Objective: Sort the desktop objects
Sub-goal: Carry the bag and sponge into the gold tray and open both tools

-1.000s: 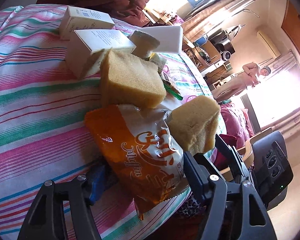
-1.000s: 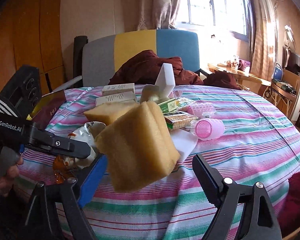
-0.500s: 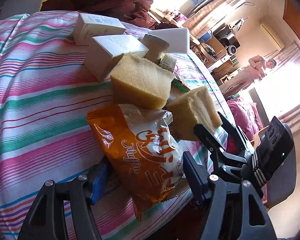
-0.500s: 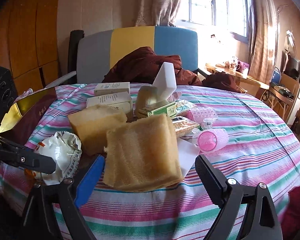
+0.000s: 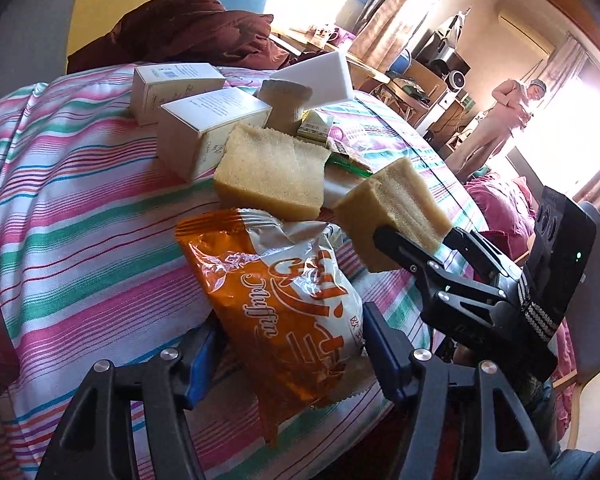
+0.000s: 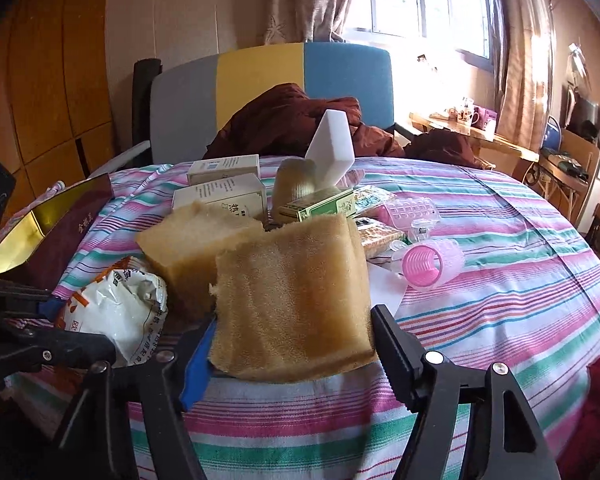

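Observation:
On the striped tablecloth (image 6: 500, 300), my right gripper (image 6: 292, 348) is shut on a tan sponge (image 6: 292, 300), which it holds upright just over the cloth. The left wrist view shows that sponge (image 5: 392, 216) pinched at its lower end by the right gripper (image 5: 424, 240). A second tan sponge (image 5: 268, 176) lies just behind it, touching or nearly so. My left gripper (image 5: 288, 350) is shut on an orange and silver muffin bag (image 5: 284, 300), held low over the table's near edge. The bag's white end (image 6: 120, 312) shows left of the held sponge.
Two white cartons (image 5: 208, 128) and a white foam block (image 5: 316, 80) stand behind the sponges. A green box (image 6: 320, 204), snack packets and a pink hair roller (image 6: 432, 264) lie to the right. A dark red box (image 6: 60, 224) sits far left. A person (image 5: 496, 128) stands across the room.
My right gripper has brought its sponge down from a raised, tilted hold to just above the cloth beside the other sponge. The left gripper still holds the muffin bag and has drawn back slightly.

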The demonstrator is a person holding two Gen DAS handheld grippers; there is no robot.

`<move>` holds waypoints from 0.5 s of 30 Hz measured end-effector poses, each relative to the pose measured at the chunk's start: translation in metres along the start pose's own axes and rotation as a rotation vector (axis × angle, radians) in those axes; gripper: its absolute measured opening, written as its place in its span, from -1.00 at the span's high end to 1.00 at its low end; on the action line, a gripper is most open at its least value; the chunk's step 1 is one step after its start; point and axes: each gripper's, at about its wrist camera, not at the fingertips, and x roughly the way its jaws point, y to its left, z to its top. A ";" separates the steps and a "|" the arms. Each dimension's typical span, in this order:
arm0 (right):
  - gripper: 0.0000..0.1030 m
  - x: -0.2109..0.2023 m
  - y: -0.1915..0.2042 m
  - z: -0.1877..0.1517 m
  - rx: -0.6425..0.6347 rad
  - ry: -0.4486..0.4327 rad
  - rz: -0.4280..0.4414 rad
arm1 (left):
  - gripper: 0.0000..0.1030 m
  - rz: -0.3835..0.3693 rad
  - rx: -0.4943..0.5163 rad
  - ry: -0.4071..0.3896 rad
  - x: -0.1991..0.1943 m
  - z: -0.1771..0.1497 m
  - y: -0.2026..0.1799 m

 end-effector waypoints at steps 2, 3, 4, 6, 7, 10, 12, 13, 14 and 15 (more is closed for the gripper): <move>-0.40 -0.009 -0.003 0.000 0.022 -0.010 -0.004 | -0.29 -0.006 0.012 -0.004 -0.006 -0.005 0.000; -0.40 -0.014 -0.005 0.001 0.035 -0.017 -0.008 | -0.28 -0.012 0.015 -0.006 -0.008 -0.008 0.001; -0.40 -0.019 -0.007 0.002 0.048 -0.025 -0.009 | -0.28 -0.017 0.018 -0.008 -0.011 -0.010 0.003; -0.40 -0.029 -0.009 0.004 0.072 -0.040 -0.001 | -0.28 -0.021 0.010 -0.026 -0.021 -0.014 0.007; -0.40 -0.031 -0.008 0.006 0.077 -0.045 0.010 | -0.28 -0.023 0.006 -0.034 -0.026 -0.016 0.010; -0.40 -0.037 0.000 0.014 0.080 -0.059 0.039 | -0.28 -0.028 -0.005 -0.061 -0.040 -0.022 0.017; -0.40 -0.037 0.014 0.022 0.062 -0.067 0.071 | -0.28 -0.018 -0.010 -0.099 -0.057 -0.024 0.022; -0.40 -0.036 0.022 0.026 0.051 -0.071 0.091 | -0.28 -0.014 -0.014 -0.119 -0.065 -0.026 0.025; -0.40 -0.035 0.031 0.030 0.040 -0.074 0.114 | -0.28 -0.007 -0.021 -0.139 -0.075 -0.028 0.029; -0.40 -0.034 0.040 0.035 0.029 -0.078 0.137 | -0.28 0.002 -0.032 -0.157 -0.084 -0.029 0.034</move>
